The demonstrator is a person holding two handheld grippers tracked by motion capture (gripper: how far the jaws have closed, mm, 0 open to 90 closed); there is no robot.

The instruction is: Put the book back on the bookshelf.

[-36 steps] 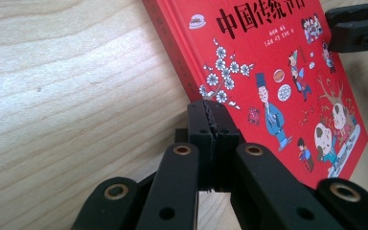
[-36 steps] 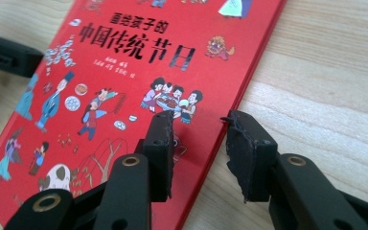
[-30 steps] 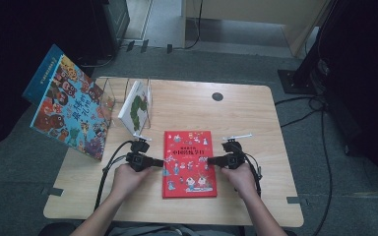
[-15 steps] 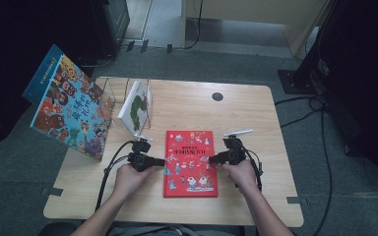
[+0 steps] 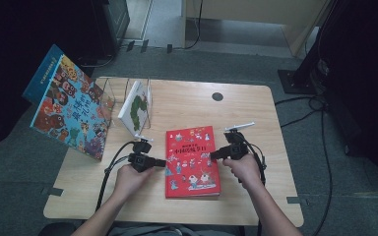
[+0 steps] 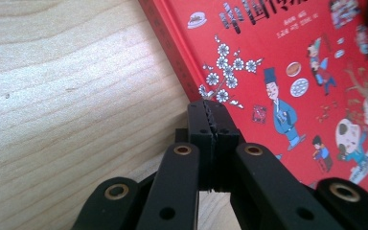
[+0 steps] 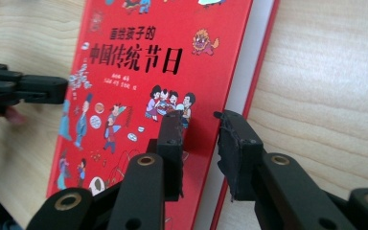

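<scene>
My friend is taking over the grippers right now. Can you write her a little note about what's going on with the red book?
Left gripper: shut, empty, its tip at the spine edge of the red book.
Right gripper: open, jaws astride the book's opening edge, where the front cover looks slightly lifted off the white pages.
The book lies flat on the table, front cover up. A white book stands in the wire rack, and a big blue book leans at the table's left side.
Done: both grippers at the book. Left: probably grip the cover and open or lift it.

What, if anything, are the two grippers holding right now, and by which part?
Nothing is held: the left gripper is shut at the red book's spine edge; the right gripper is open over its page edge.
</scene>
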